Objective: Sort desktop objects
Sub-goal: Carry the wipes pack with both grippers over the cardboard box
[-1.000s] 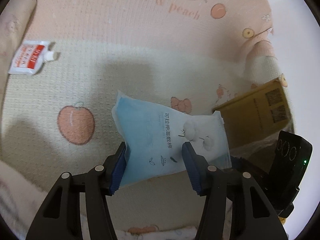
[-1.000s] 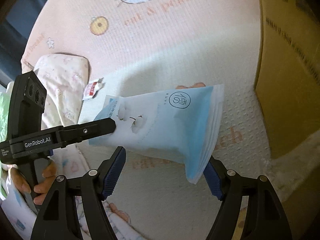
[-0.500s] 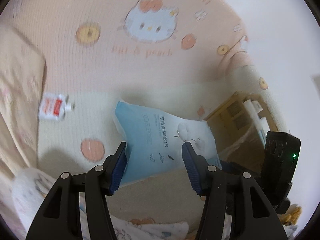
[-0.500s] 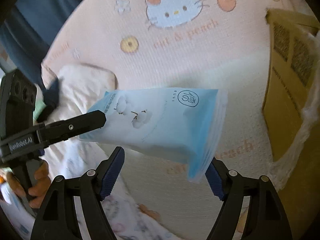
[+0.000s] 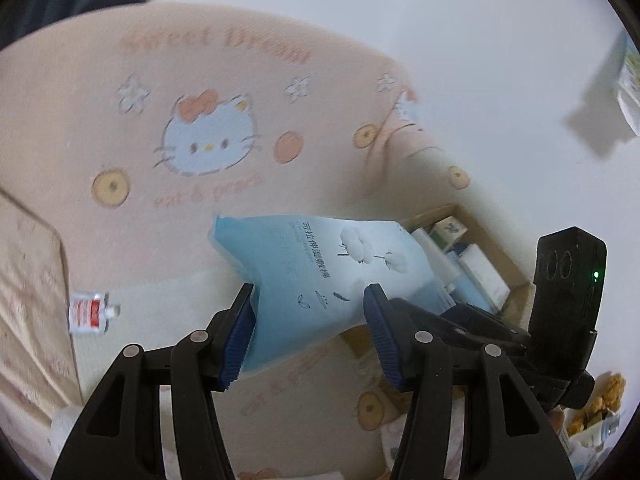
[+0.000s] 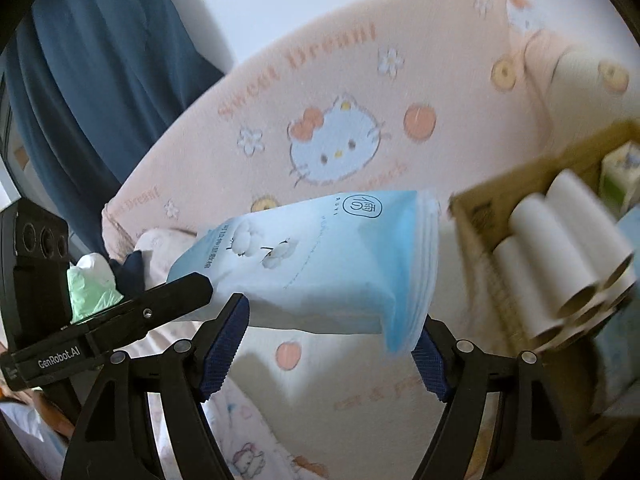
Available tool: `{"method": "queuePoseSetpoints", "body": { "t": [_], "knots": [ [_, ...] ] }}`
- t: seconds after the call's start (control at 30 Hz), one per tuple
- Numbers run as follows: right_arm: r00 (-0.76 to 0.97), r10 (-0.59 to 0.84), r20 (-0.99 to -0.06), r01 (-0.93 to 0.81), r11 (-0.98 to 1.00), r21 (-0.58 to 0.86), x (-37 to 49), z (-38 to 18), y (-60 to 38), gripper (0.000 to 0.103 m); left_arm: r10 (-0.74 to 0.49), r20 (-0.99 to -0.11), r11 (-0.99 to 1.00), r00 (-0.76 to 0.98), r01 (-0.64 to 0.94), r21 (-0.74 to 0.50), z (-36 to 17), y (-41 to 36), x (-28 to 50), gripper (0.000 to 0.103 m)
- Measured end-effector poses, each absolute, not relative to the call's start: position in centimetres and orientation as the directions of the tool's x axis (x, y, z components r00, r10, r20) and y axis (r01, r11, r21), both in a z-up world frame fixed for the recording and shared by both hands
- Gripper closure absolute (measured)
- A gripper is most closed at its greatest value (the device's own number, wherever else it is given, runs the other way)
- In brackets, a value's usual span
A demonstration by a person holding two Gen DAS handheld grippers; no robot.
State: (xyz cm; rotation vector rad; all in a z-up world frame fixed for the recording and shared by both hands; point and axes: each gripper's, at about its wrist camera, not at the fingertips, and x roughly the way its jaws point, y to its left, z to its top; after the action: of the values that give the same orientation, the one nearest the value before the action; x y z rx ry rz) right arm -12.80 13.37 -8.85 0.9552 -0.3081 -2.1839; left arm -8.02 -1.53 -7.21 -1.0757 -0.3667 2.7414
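A light blue soft pack of cotton pads [image 5: 320, 272] is held in the air above the bed. My left gripper [image 5: 308, 316] is shut on one end of it. My right gripper [image 6: 328, 336] is shut on the other end, and the pack [image 6: 328, 264] spans both blue pads. In the left wrist view the right gripper's body [image 5: 564, 300] shows behind the pack. In the right wrist view the left gripper's finger [image 6: 160, 304] reaches the pack's left end. An open cardboard box [image 6: 480, 216] stands to the right of the pack.
The box holds white rolls [image 6: 560, 256] and small cartons [image 5: 452, 232]. A small red and white sachet [image 5: 86, 312] lies on the pink cartoon-cat bedsheet [image 5: 120, 128]. A green and white bag [image 6: 90, 284] and dark blue curtain [image 6: 100, 60] are at left.
Both grippers have lifted the pack higher above the bed and carried it toward the cardboard box, whose open top and contents now show. Both still hold the pack.
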Motion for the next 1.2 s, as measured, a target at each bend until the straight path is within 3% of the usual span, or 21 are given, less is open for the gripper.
{"method": "queuePoseSetpoints", "body": {
  "t": [0.53, 0.93, 1.2],
  "knots": [
    [-0.574, -0.601, -0.556, 0.434, -0.799, 0.416, -13.1, -7.1, 21.6, 0.027, 0.334, -0.662, -0.941, -0.671, -0.192, -0.279, -6.5, 8.2, -11.8, 0.044],
    [-0.544, -0.486, -0.684, 0.335, -0.873, 0.354, -14.5, -8.4, 29.2, 0.027, 0.372, -0.725, -0.927, -0.579, -0.275, -0.255, -8.5, 16.7, -14.2, 0.044],
    [-0.474, -0.419, -0.775, 0.377, -0.891, 0.251, -16.0, -9.2, 31.8, 0.027, 0.399, -0.744, -0.913, -0.536, -0.311, -0.265, -10.0, 20.2, -15.8, 0.044]
  ]
}}
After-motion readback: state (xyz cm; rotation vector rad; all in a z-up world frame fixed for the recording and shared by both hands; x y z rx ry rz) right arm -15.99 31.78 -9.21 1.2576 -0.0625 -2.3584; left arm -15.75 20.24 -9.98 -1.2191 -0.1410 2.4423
